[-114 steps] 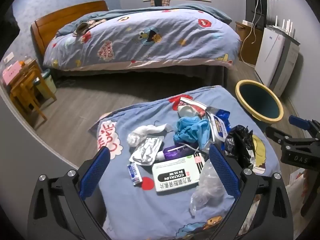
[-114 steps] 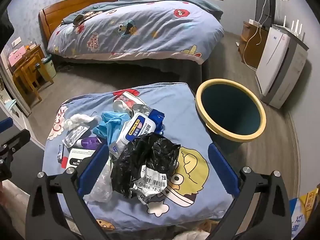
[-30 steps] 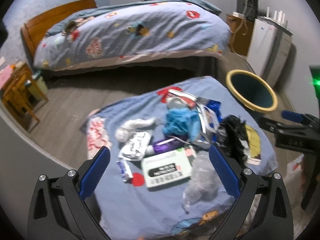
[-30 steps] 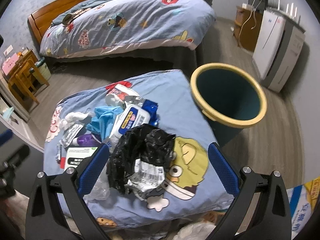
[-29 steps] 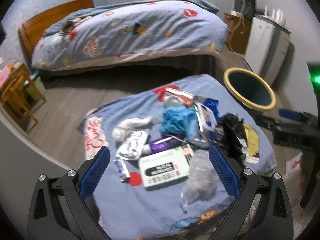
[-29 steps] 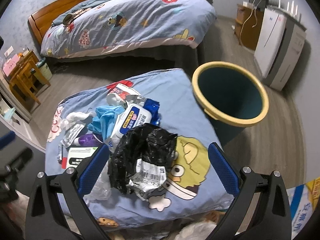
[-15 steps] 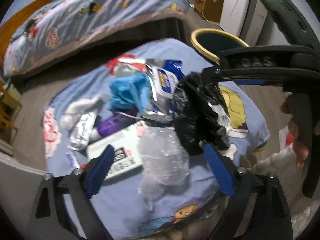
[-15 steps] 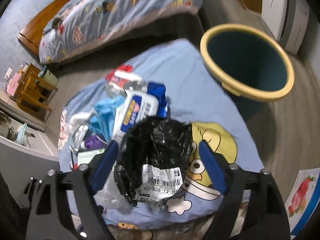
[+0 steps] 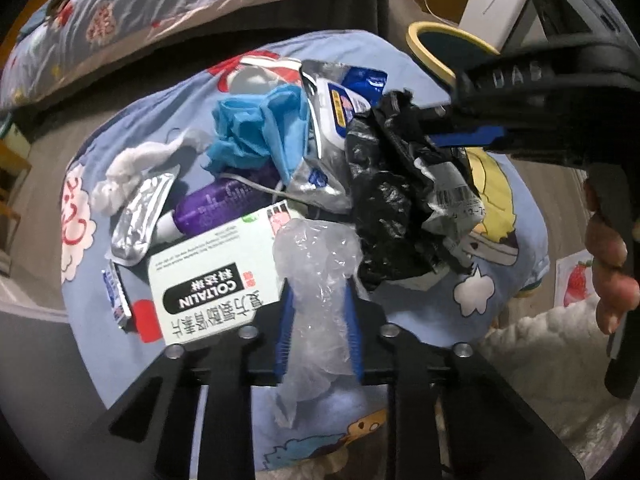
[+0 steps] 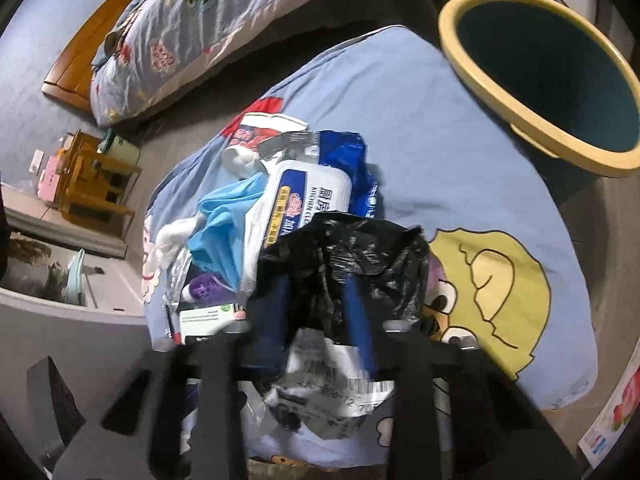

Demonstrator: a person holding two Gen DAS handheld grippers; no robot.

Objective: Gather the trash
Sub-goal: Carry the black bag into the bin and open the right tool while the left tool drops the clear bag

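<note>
Bed (image 10: 192, 20) with cartoon duvet, wooden headboard (image 10: 92, 52); grey floor (image 10: 192, 120); wooden stool (image 10: 92, 184).

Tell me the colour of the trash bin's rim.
Pale yellow rim on the trash bin, dark teal inside; clearest in the right wrist view.

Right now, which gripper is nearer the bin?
Right. The right gripper is shut on the black bag, on the side of the pile toward the bin. The left gripper, on the clear bag, sits farther from it.

trash pile on cushion (image 9: 400, 60); medicine box (image 9: 212, 280) near-left; clear bag (image 9: 316, 264) right of box; crumpled bag (image 9: 392, 200) right; bin (image 10: 560, 80) far-right, off cushion
</note>
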